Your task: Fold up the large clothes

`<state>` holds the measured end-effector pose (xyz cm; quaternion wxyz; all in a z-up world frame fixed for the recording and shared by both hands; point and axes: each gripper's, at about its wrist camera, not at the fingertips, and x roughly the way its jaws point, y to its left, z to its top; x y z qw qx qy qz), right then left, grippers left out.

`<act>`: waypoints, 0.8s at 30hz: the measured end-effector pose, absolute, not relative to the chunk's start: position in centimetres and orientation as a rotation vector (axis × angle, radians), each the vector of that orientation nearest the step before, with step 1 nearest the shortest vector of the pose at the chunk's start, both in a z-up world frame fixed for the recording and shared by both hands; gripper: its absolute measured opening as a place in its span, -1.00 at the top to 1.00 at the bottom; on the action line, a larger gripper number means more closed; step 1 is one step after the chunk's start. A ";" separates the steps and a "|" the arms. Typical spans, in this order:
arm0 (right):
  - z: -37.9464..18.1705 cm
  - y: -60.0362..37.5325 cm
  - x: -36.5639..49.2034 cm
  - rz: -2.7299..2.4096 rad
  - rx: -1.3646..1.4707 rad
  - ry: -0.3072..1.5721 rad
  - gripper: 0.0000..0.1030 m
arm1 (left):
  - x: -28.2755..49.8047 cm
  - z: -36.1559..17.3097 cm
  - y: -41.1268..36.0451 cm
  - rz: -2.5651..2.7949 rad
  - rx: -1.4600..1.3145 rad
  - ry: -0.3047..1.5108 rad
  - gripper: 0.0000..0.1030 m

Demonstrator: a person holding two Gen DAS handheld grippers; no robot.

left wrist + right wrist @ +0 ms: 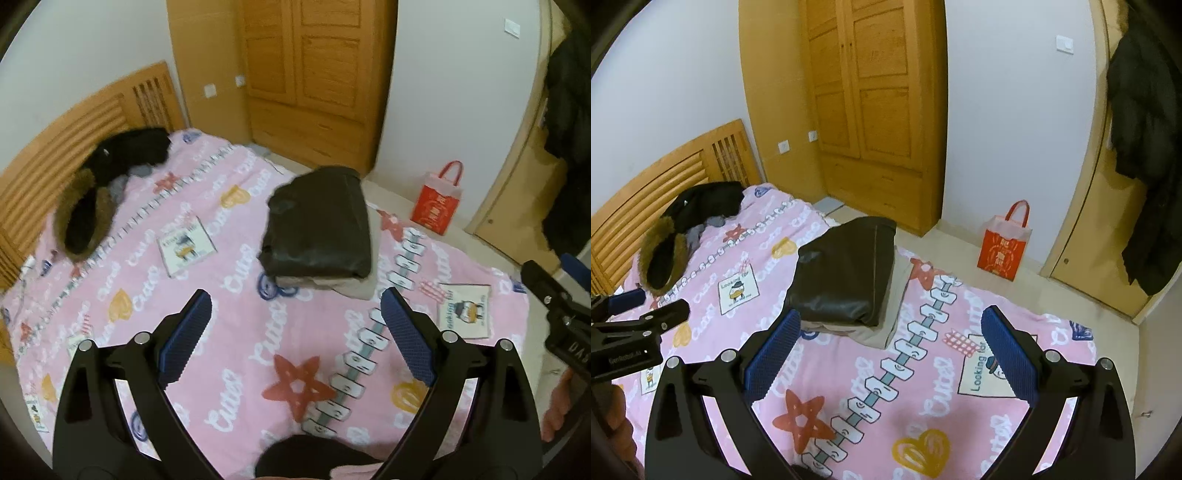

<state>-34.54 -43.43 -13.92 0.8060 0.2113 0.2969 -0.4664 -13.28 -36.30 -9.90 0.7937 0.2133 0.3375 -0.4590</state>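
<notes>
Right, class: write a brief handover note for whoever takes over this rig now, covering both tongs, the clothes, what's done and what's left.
Left tongs: open, empty, above the pink patterned bedspread.
Right tongs: open, empty.
Done: folded dark leather jacket lies on a folded beige garment mid-bed.
Left: unfolded black fur-trimmed coat heaped by the wooden headboard; probably fold next.

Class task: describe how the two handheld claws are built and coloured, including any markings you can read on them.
Both the left claw and right claw have glossy black plastic frames with triangular cut-outs and round silver pivot bolts. Each finger carries a long blue pad with a fine knurled texture. Small white lettering sits on each claw's black body, as seen from the other's camera, too blurred to read fully. No cables show.
</notes>
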 end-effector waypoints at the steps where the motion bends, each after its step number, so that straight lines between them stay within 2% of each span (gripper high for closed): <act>1: -14.0 -43.7 -34.5 -0.993 0.459 0.646 -0.85 | -13.3 -9.8 -36.5 -0.979 0.472 0.719 -0.76; 24: -14.5 -44.1 -33.1 -1.042 0.461 0.709 -0.85 | -10.6 -10.8 -37.9 -1.059 0.453 0.875 -0.76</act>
